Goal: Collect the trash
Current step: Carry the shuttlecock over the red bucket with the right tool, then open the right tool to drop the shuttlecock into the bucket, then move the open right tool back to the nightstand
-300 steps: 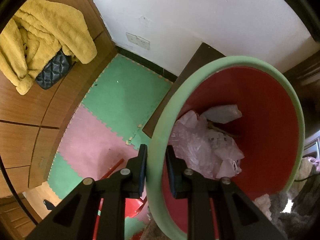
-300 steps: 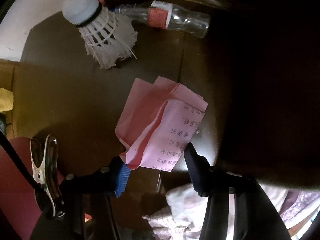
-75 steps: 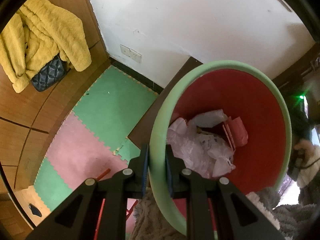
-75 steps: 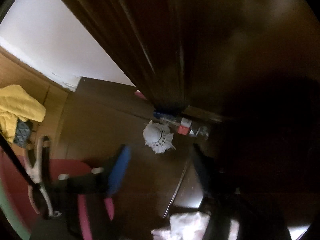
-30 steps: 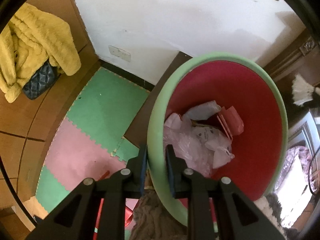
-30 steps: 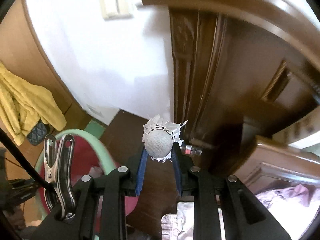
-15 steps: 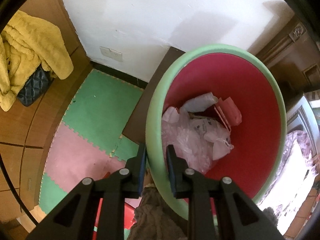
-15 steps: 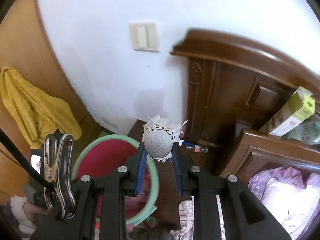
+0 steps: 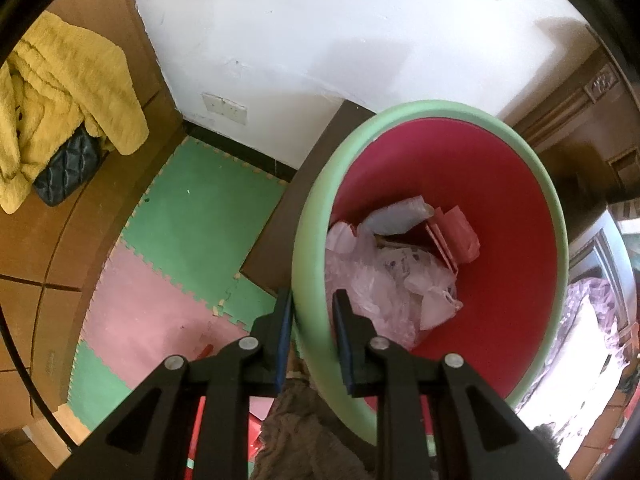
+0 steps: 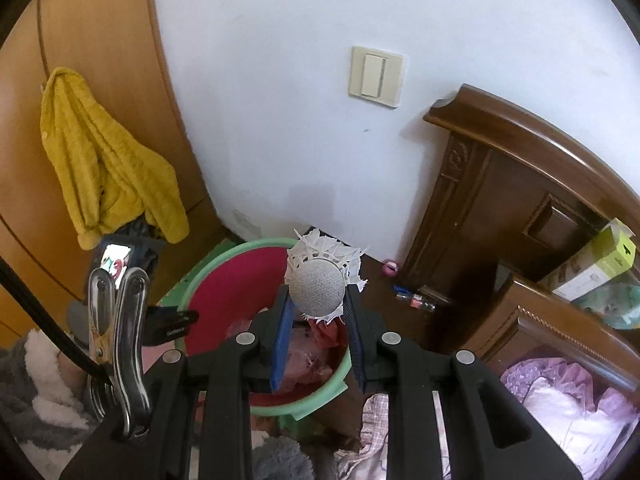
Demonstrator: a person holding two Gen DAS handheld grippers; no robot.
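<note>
No legible text anywhere.

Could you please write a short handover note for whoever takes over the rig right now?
Left gripper: shut on the bin rim, holding it.
Right gripper: shut on the shuttlecock, held above the bin.
Done: pink paper and plastic wrappers lie in the bin.
Left: drop the shuttlecock in; the bottle by the wooden bed frame likely comes next.

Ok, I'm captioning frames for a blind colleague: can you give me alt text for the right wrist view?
The right gripper holds a worn white shuttlecock between its fingers, above a red bin with a green rim that already holds crumpled trash. Behind are a white wall, a yellow garment and a dark wooden headboard.
</note>
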